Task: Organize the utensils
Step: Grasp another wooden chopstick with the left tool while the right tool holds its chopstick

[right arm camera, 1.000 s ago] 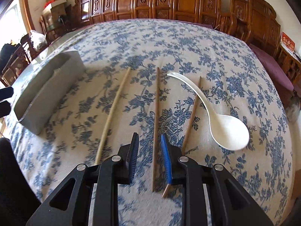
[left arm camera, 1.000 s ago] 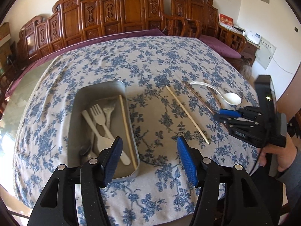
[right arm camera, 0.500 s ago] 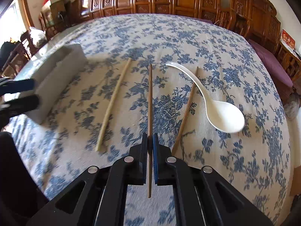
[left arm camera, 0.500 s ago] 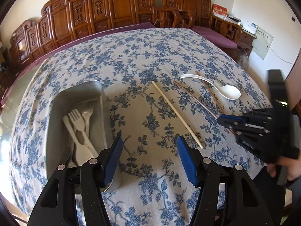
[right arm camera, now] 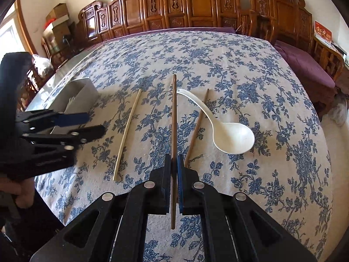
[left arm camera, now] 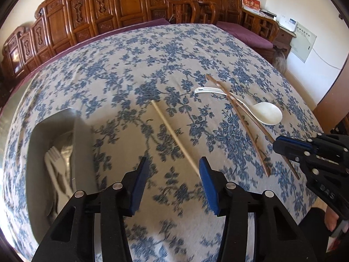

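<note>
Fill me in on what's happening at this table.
A person holding a gripper in each hand is sorting utensils into a metal tray that already holds forks. The right gripper is shut on a dark chopstick. The left gripper hovers over a pale chopstick, its fingers closing with nothing pressed between them. A second dark chopstick and a white spoon lie on the floral tablecloth.

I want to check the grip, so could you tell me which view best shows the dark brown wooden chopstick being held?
The right wrist view: the dark brown wooden chopstick runs lengthwise between its shut pads. The left wrist view shows it partly hidden.
</note>
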Tool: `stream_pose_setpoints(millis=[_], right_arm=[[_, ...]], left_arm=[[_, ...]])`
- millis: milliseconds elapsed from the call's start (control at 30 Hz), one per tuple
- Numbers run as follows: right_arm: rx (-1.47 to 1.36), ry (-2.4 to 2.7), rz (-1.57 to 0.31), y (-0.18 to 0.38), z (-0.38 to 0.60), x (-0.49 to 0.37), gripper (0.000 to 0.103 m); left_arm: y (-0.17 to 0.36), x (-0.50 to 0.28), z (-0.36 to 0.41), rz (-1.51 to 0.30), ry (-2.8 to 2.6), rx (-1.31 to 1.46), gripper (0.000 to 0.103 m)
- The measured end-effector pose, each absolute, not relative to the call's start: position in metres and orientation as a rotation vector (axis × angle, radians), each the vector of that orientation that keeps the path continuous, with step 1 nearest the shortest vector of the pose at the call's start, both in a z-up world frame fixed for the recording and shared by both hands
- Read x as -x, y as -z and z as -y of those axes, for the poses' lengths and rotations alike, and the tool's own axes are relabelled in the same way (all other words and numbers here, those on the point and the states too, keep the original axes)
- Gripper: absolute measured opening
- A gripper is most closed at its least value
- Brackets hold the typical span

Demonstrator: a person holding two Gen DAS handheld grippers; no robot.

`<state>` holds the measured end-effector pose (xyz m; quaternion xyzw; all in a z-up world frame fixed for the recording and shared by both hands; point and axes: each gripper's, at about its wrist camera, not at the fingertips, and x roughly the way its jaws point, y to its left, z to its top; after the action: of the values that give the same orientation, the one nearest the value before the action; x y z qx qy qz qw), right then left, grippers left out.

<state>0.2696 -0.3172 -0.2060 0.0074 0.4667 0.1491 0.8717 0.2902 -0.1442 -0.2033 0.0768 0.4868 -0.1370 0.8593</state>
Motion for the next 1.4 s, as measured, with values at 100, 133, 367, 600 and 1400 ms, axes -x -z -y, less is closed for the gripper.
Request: stream_pose_setpoints(millis=[100, 133, 367, 600, 1400], right_arm=[[-0.019, -0.31, -0.979, 0.208, 0.319, -0.27, 0.006], [-0.021, -0.31, -0.981, 0.208, 0.32, -0.271, 0.006], [-0.031, -0.316, -0.985, 0.211, 0.32, -0.272, 0.006], [-0.029, -0.324, -0.985, 0.211, 0.318, -0.271, 0.006], [0.014, -0.396, -0.912, 0.176, 0.287, -0.256, 0.006]], left_arm=[[0.212, -0.299, 0.153, -1.045, 0.292, -0.155, 0.037], [0.216, -0.302, 0.156, -1.053, 0.294, -0.151, 0.036], [0.237, -0.32, 0.165, -1.104, 0.283, -0.139, 0.02], [0.243, -0.322, 0.162, -1.117, 0.281, -0.136, 0.008], [0.187, -0.277, 0.11, -1.03, 0.243, -0.17, 0.004]])
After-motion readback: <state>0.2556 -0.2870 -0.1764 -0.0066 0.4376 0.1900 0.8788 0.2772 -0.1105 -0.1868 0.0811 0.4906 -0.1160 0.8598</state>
